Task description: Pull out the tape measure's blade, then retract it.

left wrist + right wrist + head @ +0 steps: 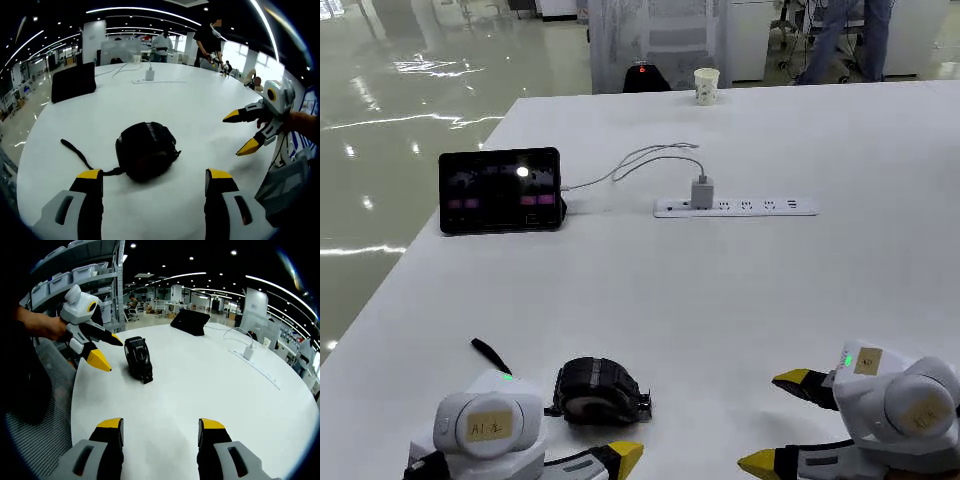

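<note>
Both claws are hovering low over the near edge of the broad white counter (pixel 720 290). The black round-cased tape measure (pixel 598 390) is lying on its side right there, close to the front edge. Its thin black wrist strap (pixel 75 152) is trailing away across the counter towards the left.

The left claw (pixel 154 175) is sitting just behind the tape measure with its yellow-tipped black jaws spread wide. In the left gripper view the case is lying just ahead of the tips, in line with the gap between them. The jaws are not touching it, and the claw is holding nothing.

The right claw (pixel 161 423) is waiting well off to the right, also spread open and empty. Its jaws are pointing across the counter towards the tape measure, with bare white surface lying between them and the case.

Further back, a black rectangular tablet (pixel 500 190) is standing propped near the left edge, its screen glowing faintly. A pale cable (pixel 640 160) is looping from it to a white charger block (pixel 702 190). The charger is plugged into a long white power strip (pixel 735 207) lying flat near the middle. A small white paper cup (pixel 706 85) is standing upright at the far edge.
</note>
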Tool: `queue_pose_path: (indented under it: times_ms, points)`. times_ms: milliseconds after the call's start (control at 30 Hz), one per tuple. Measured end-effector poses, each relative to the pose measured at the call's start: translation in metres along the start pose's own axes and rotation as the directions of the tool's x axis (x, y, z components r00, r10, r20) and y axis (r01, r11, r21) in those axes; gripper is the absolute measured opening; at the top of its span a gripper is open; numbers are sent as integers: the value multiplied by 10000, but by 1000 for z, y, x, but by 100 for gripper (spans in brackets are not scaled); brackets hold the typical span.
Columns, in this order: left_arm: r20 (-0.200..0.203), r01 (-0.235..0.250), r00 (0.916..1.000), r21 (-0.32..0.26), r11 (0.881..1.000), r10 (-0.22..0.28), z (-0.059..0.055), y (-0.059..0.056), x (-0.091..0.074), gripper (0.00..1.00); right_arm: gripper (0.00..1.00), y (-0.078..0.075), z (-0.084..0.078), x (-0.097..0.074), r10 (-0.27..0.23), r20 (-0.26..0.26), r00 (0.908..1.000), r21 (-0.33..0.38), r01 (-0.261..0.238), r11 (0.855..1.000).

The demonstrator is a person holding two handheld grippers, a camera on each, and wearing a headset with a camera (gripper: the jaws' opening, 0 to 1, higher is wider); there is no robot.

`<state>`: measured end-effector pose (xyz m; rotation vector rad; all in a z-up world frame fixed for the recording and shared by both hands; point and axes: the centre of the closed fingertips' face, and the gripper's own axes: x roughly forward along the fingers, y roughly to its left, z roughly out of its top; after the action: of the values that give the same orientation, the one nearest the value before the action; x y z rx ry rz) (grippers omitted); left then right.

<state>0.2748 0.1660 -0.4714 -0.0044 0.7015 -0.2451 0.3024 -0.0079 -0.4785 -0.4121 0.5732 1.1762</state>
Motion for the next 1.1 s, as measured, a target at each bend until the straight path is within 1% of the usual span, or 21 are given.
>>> queue_pose_path:
  times_ms: [33,67,133,233,367,533,600,733,867,1000,1100]
  points:
    - [38,39,10000,40,10000,-39,0,-1,-1,81,59,0,0,-1,-52,41,10000,20,52,10000]
    - [129,142,9998,106,9998,-143,2,-2,-2,81,60,0,1,-3,-161,184,9997,53,160,9999]
    - [189,223,9996,172,9996,-226,2,-3,-3,82,63,1,2,-6,-262,377,9989,207,255,9995]
    - [338,458,9983,408,9981,-472,4,-8,-6,83,67,0,5,-11,-502,714,9962,382,475,9981]
    - [486,746,9958,710,9947,-782,4,-14,-9,84,72,2,4,-16,-643,832,9945,558,597,9967]
    - [673,904,9931,845,9923,-962,5,-16,-13,87,77,4,-1,-21,-787,868,9931,689,729,9950]
    - [648,974,9925,909,9911,-1035,4,-17,-14,88,80,6,0,-23,-871,1055,9906,804,788,9936]
    - [725,1101,9902,1163,9871,-1190,5,-19,-19,92,83,8,-3,-26,-983,1047,9896,867,894,9922]
    - [876,1258,9863,1503,9806,-1400,7,-23,-22,94,87,10,-5,-31,-1125,1198,9864,1088,996,9891]
    - [999,1464,9811,1763,9734,-1657,6,-26,-23,95,91,12,-3,-36,-1282,1481,9806,1218,1105,9864]
    - [1053,1533,9789,1876,9702,-1750,5,-27,-25,98,94,12,-2,-39,-1433,1613,9764,1143,1257,9855]
